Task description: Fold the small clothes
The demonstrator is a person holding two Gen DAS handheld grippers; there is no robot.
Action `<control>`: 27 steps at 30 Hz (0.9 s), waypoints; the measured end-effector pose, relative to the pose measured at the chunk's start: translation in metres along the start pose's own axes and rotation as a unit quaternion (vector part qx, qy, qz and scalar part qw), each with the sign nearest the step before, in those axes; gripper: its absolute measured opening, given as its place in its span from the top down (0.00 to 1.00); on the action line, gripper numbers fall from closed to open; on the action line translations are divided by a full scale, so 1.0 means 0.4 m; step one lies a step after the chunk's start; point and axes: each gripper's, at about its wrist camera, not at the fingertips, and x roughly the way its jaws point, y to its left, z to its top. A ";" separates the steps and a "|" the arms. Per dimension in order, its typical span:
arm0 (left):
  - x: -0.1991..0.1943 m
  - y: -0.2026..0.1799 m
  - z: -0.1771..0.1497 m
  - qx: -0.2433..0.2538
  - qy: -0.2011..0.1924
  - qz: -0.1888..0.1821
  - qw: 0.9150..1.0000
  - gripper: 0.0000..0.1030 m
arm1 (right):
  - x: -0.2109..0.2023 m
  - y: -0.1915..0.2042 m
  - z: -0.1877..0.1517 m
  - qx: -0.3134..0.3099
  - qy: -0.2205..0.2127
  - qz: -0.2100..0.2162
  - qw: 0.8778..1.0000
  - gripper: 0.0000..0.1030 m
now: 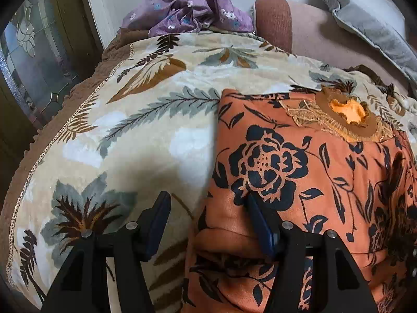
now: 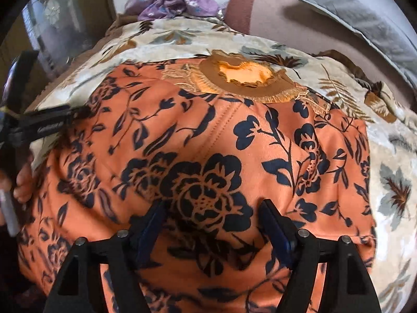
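An orange garment with dark navy flowers [image 1: 299, 182] lies spread on a leaf-patterned bedspread [image 1: 130, 120]; its embroidered brown neckline [image 1: 349, 114] points away from me. My left gripper [image 1: 206, 200] is open and empty, straddling the garment's left edge near its lower corner. In the right wrist view the garment [image 2: 208, 156] fills the middle, neckline [image 2: 245, 78] at the far side. My right gripper [image 2: 211, 206] is open and empty just above the garment's near middle. The left gripper [image 2: 75, 112] also shows at the left of the right wrist view, over the garment's left edge.
A crumpled purple floral cloth [image 1: 187, 7] lies at the bed's far end. A brown bolster [image 1: 273, 20] and a grey pillow [image 1: 365, 20] sit at the back right. A glass-panelled door [image 1: 28, 60] stands left of the bed's frilled brown edge [image 1: 86, 78].
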 end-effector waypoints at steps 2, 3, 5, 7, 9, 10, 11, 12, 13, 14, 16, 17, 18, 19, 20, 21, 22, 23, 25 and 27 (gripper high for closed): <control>0.000 -0.001 -0.004 0.001 -0.002 0.002 1.000 0.40 | -0.011 -0.039 0.006 0.040 -0.009 0.030 0.999 0.51; -0.004 0.000 -0.006 0.001 -0.003 0.002 1.000 0.40 | -0.022 -0.059 0.009 0.057 -0.015 0.036 0.998 0.70; -0.011 0.002 -0.007 -0.002 -0.008 0.002 1.000 0.40 | -0.063 -0.118 0.006 0.102 -0.040 0.034 0.993 0.76; -0.020 0.001 -0.009 -0.003 -0.014 0.003 1.000 0.40 | -0.089 -0.187 -0.006 0.140 -0.047 0.001 0.989 0.86; -0.029 -0.001 -0.011 -0.001 -0.018 0.006 1.000 0.40 | -0.106 -0.276 -0.038 0.195 -0.036 -0.022 0.980 0.86; -0.038 -0.005 -0.013 0.001 -0.022 0.006 1.000 0.40 | -0.107 -0.314 -0.052 0.219 -0.026 -0.027 0.975 0.86; -0.046 -0.008 -0.013 0.004 -0.027 0.006 1.000 0.40 | -0.113 -0.348 -0.070 0.245 -0.017 -0.023 0.969 0.85; -0.055 -0.012 -0.013 0.007 -0.032 0.007 0.999 0.40 | -0.121 -0.363 -0.077 0.261 -0.019 -0.006 0.965 0.82; -0.064 -0.017 -0.012 0.011 -0.039 0.010 0.999 0.40 | -0.128 -0.370 -0.076 0.272 -0.027 0.017 0.962 0.82; -0.067 -0.018 -0.012 0.012 -0.043 0.012 0.999 0.40 | -0.137 -0.359 -0.066 0.272 -0.037 0.038 0.961 0.81; -0.065 -0.019 -0.012 0.015 -0.043 0.020 0.999 0.40 | -0.148 -0.301 -0.033 0.232 -0.050 0.051 0.970 0.58; -0.059 -0.016 -0.013 0.014 -0.038 0.024 0.999 0.40 | -0.150 -0.245 -0.011 0.192 -0.054 0.052 0.978 0.19; -0.054 -0.012 -0.016 0.013 -0.034 0.025 0.999 0.40 | -0.151 -0.203 0.000 0.164 -0.063 0.057 0.983 0.09; -0.048 -0.008 -0.017 0.011 -0.028 0.026 0.999 0.40 | -0.154 -0.158 0.011 0.134 -0.072 0.065 0.986 0.09; -0.042 -0.003 -0.018 0.007 -0.022 0.024 0.999 0.40 | -0.149 -0.112 0.023 0.104 -0.072 0.070 0.989 0.09; -0.038 0.000 -0.017 0.004 -0.018 0.022 1.000 0.40 | -0.139 -0.068 0.027 0.080 -0.066 0.069 0.992 0.09; -0.035 0.001 -0.016 0.002 -0.015 0.020 1.000 0.40 | -0.130 -0.036 0.030 0.062 -0.060 0.062 0.994 0.09; -0.033 -0.001 -0.016 0.002 -0.014 0.021 1.000 0.40 | -0.112 -0.006 0.035 0.046 -0.053 0.048 0.996 0.09; -0.034 -0.011 -0.015 0.012 -0.015 0.027 0.999 0.40 | -0.071 0.029 0.040 0.029 -0.039 0.020 0.999 0.09; -0.036 -0.018 -0.016 0.021 -0.017 0.028 0.999 0.40 | -0.025 0.048 0.043 0.027 -0.024 0.009 0.999 0.10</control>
